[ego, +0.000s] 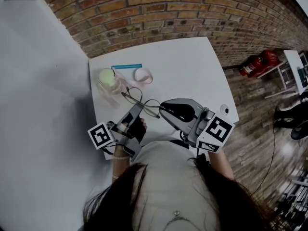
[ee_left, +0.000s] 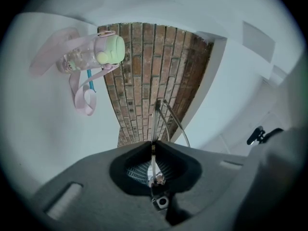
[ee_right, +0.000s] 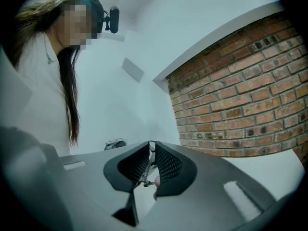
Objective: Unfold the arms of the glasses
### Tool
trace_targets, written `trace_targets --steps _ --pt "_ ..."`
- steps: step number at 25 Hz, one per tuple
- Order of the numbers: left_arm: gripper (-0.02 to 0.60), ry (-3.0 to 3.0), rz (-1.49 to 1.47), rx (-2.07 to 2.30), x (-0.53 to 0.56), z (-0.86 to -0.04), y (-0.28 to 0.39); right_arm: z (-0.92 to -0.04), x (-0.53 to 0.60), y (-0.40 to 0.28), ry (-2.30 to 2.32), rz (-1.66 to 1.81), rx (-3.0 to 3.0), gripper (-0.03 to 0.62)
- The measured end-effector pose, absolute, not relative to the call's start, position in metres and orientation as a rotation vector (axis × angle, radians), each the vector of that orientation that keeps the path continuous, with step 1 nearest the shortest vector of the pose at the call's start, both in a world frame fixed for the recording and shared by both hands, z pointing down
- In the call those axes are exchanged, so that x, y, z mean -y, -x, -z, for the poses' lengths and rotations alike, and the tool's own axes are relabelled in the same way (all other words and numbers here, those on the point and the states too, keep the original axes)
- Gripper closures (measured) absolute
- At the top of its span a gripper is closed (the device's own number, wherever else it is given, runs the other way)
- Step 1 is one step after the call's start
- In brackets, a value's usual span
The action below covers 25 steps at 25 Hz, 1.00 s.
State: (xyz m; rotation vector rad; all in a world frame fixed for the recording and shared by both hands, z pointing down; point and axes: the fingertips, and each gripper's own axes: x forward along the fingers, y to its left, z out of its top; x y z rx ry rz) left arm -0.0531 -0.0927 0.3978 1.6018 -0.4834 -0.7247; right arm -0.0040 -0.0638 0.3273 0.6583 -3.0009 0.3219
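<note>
A: Count, nearest first?

B: One person (ego: 168, 186), hair and pale top filling the bottom of the head view. Two grippers, one in each hand. One pair of glasses (ego: 144, 103), thin wire frame, held between the two grippers above the near part of the table (ego: 192, 76).

A: Jaw state?

B: Left gripper (ee_left: 153, 144): jaws pressed together on a thin wire of the glasses, which runs up out of the jaws, with a loop of the frame beyond them. Right gripper (ee_right: 148, 163): jaws likewise pinched on a small metal part of the glasses.

A: Arms folded or spread?

B: Cannot tell. The frame is too fine in the head view. The right gripper view shows only a sliver of metal, the rest hidden behind the jaw pads. The lenses are hard to make out.

A: Further out?

B: One clear bottle (ego: 108, 79) with a pale green lid, at the table's far left. One pink strap (ego: 143, 75) looped beside it. One blue stick (ego: 126, 67) just past both. All are apart from the glasses.

A: Beyond the table?

B: One brick wall (ego: 183, 13). Two red fire extinguishers (ego: 260, 63) at the right on the floor, small and blurred. The table's near edge is hidden by the person.
</note>
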Motion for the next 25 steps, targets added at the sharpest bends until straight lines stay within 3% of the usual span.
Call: trace_targets --steps 25 --pt "0.558 -1.662 0.537 0.485 0.084 -0.411 0.029 -0.298 0.070 -0.004 -0.711 -0.231 3.057 0.553"
